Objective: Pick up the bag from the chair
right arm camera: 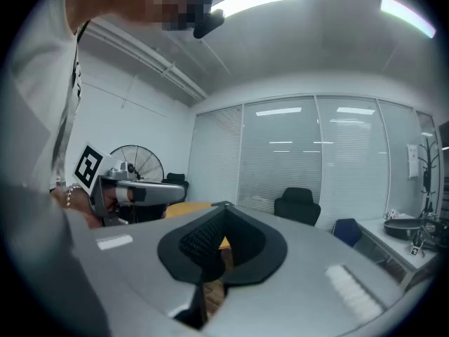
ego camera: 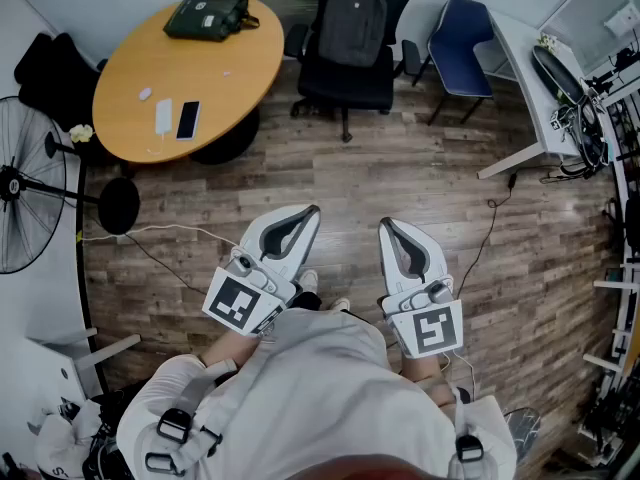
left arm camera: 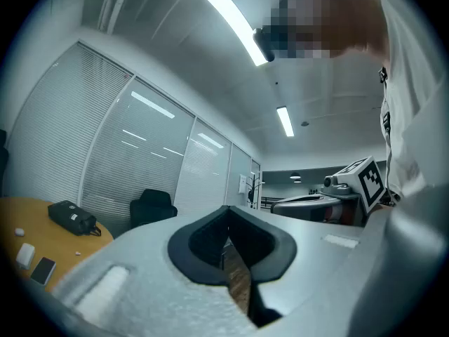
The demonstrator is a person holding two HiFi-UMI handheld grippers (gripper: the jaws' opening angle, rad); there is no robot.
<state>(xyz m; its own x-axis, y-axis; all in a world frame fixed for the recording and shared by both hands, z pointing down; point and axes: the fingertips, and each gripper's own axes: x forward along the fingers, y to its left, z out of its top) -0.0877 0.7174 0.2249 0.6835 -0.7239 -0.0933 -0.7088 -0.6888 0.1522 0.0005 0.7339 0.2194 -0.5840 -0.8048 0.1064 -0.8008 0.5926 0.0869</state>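
A dark grey backpack [ego camera: 352,23] rests upright on the seat of a black office chair [ego camera: 345,83] at the far middle of the room. My left gripper [ego camera: 313,211] and right gripper [ego camera: 385,224] are held low in front of my body, far short of the chair, both pointing toward it. Each has its jaws closed tip to tip with nothing between them. In the left gripper view the left gripper [left arm camera: 226,209] is shut and the black chair [left arm camera: 151,206] stands far off. In the right gripper view the right gripper [right arm camera: 224,206] is shut, the chair [right arm camera: 297,206] distant.
A round wooden table [ego camera: 130,98] at the left carries a dark green bag [ego camera: 205,16], a phone [ego camera: 187,120] and small white items. A floor fan [ego camera: 25,183] stands far left. A blue chair [ego camera: 462,43] and a white desk [ego camera: 530,78] with cables are right of the black chair.
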